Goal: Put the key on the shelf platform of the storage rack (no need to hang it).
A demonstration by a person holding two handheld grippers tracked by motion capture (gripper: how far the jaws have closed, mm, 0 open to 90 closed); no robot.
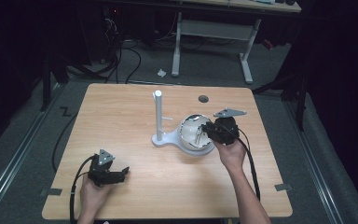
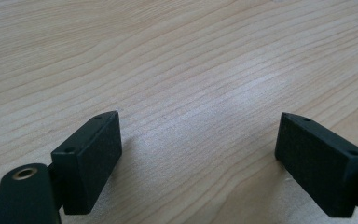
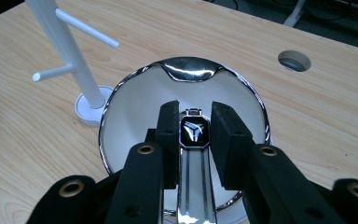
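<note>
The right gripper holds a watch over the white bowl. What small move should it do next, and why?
Probably lift the watch a little, straight up. The right gripper is shut on its dark face, with the metal band hanging inside the white bowl. The white stand with pegs rises beside the bowl, so the band should clear the rim first. The left gripper rests open on the table.

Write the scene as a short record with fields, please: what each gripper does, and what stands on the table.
right gripper: jaws shut on a wristwatch, over the white dish
left gripper: jaws open, nothing between them, low over the wooden table
white stand: upright, with side pegs, next to the dish
table hole: far side
</note>
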